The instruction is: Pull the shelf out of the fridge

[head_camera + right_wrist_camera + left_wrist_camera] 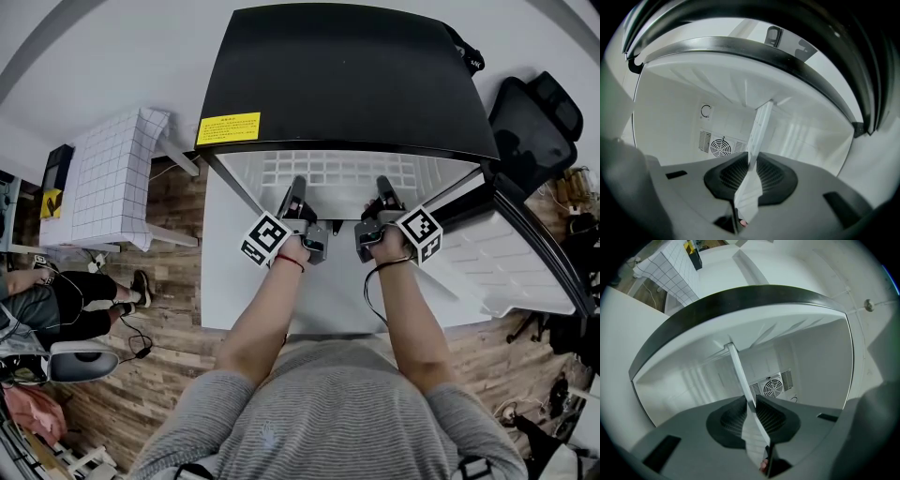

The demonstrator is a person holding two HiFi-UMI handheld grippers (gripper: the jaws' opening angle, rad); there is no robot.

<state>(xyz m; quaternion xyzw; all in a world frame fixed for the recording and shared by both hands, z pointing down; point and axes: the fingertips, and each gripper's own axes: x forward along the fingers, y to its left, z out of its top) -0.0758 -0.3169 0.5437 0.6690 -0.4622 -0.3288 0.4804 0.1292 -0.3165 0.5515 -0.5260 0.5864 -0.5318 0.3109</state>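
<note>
One white shelf (337,173) sits high inside the open fridge (347,75), its near edge toward the person. The left gripper (297,190) and right gripper (384,190) each pinch that edge with narrowed jaws, spaced left and right, probably so it slides out level without jamming.

White grid shelf (347,173) lies inside open fridge (347,75).

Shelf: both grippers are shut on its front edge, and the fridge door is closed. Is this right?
No: the fridge door is open, as the head view shows. The left gripper and right gripper are shut on the front edge of the shelf.
</note>
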